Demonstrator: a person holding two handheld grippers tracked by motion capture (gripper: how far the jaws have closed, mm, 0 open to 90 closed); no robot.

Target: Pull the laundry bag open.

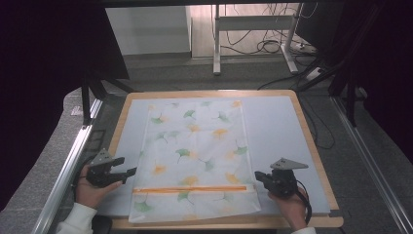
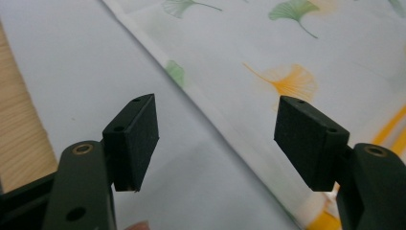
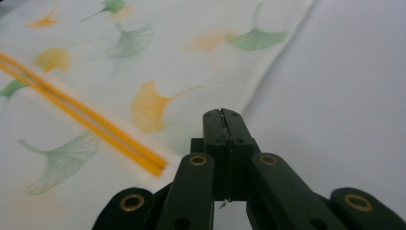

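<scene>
Pale mat [image 1: 272, 126] on wooden table [image 1: 311, 146] (cables [image 1: 263, 46] behind)

Left gripper [image 1: 127, 172] held low in left hand [image 1: 92, 191], fingers [image 2: 134, 136] spread; right gripper [image 1: 258, 176] fingers [image 3: 222, 132] pressed together.

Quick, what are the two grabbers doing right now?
Left gripper: open, holding nothing, beside the leaf-print cloth.
Right gripper: shut; whether it pinches the cloth cannot be told.

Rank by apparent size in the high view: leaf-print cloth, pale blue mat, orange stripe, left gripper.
1. pale blue mat
2. leaf-print cloth
3. orange stripe: long but thin
4. left gripper: compact, roughly comparable to the stripe; order unsure
</scene>
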